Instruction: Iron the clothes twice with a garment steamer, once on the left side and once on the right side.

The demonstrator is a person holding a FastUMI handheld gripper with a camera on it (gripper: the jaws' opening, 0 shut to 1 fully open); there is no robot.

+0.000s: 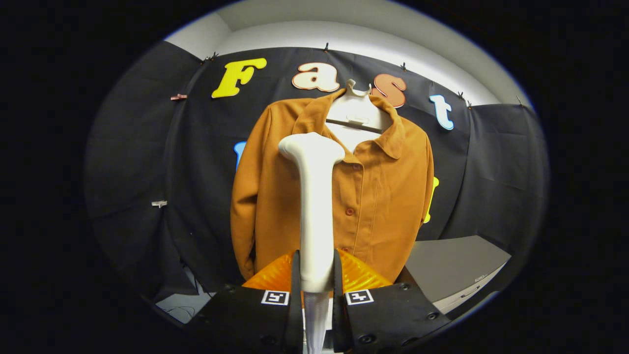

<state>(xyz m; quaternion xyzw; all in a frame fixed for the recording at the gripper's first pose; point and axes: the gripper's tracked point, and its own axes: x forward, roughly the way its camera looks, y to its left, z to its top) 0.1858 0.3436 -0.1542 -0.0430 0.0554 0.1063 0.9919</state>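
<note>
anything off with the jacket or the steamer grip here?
Nothing stands out. The gripper is shut on the steamer, upright between its fingers. The jacket hangs straight on its hanger, buttoned.

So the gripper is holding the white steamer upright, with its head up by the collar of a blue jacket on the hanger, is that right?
Not quite: the jacket is orange-brown, not blue, as the gripper view shows. The gripper does hold the white steamer upright, head by the collar, on the hanger.

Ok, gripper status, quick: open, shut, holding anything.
Gripper: shut on the garment steamer, both fingers clamped on its handle; steamer upright, its head in front of the orange jacket.
</note>
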